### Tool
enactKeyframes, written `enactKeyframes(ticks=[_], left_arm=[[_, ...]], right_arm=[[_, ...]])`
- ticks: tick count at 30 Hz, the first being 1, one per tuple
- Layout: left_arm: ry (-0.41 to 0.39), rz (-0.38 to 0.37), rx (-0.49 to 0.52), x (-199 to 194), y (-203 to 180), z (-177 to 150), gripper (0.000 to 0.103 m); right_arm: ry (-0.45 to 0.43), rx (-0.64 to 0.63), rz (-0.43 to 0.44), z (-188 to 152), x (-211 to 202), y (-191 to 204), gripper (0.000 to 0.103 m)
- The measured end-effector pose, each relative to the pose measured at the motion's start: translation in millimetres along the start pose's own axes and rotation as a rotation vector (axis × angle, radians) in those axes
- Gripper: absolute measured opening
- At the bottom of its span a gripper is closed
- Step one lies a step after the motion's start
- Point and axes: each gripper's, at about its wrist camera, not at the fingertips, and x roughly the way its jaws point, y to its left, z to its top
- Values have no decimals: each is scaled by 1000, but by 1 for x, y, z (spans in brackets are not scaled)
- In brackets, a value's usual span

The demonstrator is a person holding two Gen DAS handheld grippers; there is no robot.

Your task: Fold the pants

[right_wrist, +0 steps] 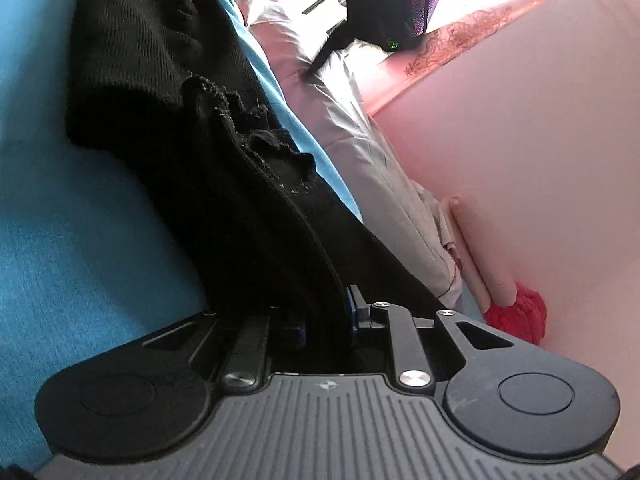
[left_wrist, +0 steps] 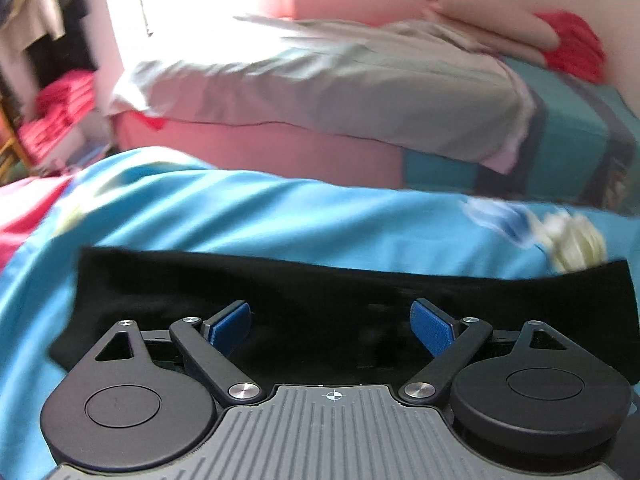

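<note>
Black pants lie as a flat dark band across the blue bedsheet in the left wrist view. My left gripper hovers over them, open, its blue pads wide apart with nothing between them. In the right wrist view the picture is rolled sideways. There the black pants stretch away over the blue sheet, with a frayed torn patch partway along. My right gripper is shut on a thick fold of the pants, and the cloth hides most of its pads.
A grey-white quilt is heaped on a pink bed base beyond the sheet. Red cloth lies by the pink wall, and red clothes are stacked at the far left. A dark garment hangs by the bright window.
</note>
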Motion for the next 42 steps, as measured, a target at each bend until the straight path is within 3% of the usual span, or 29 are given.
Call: enactKeyframes(ticks=[2,4,6,9,11,13,15,17,19,20,24,25,26,27,28,29,30,31,32,33,34,35,38,39,42], left_arm=[[2,62,72,19,-26,-9,103],[24,135,146,43,-44,-23,103],[-37,167,149,45,-45,-36,103],[-38,142,145,46,-38,-37,103],[-24,125,137,48,-33,-35,103],[-15,105,119,52,-28,-32,103],[-8,95,91,53,-25,-34,103],[-8,100,85,53,-27,-34,103],[-9,107,101,51,-28,-35,103],[-9,108,112,50,-28,-35,103],[-5,102,128,49,-28,-35,103],[-5,102,126,49,-28,-36,103],[-6,106,125,50,-28,-36,103],[-7,110,125,50,-29,-36,103],[-9,112,125,50,-29,-36,103],[-9,115,128,50,-30,-36,103],[-10,113,132,50,-30,-36,103],[-11,111,139,50,-30,-36,103],[-10,108,143,50,-29,-36,103],[-10,101,145,50,-28,-36,103],[-8,90,144,50,-28,-36,103],[-4,77,144,50,-28,-36,103],[-9,88,155,51,-30,-36,103],[-9,86,156,51,-30,-36,103],[-6,67,154,51,-27,-36,103]], right_arm=[[2,37,15,0,0,-7,25],[-4,40,26,0,3,-16,37],[-23,28,7,-10,-3,-22,60],[-16,39,-45,-42,-12,-44,68],[45,155,-65,-66,-11,-73,68],[88,401,-27,-82,-14,-109,74],[123,525,-28,-78,-12,-117,69],[95,394,-28,-59,-13,-93,59],[0,175,-45,-48,-18,-68,60],[-18,146,-85,-46,-16,-67,60],[98,388,-170,-62,4,-113,69],[124,447,-166,-65,5,-118,69],[141,467,-144,-64,1,-114,63],[135,395,-109,-58,-10,-96,54],[102,227,-54,-50,-18,-70,51],[60,39,-78,-48,-24,-45,51],[23,-38,-139,-51,-25,-37,51],[27,21,-159,-52,-23,-47,51],[94,185,-169,-54,-17,-71,57],[153,361,-173,-58,-8,-95,69],[177,496,-168,-66,-8,-112,72],[190,527,-167,-70,-11,-113,70],[177,288,-180,-65,-22,-73,57],[174,272,-177,-68,-19,-71,57],[218,405,-117,-72,-17,-86,65]])
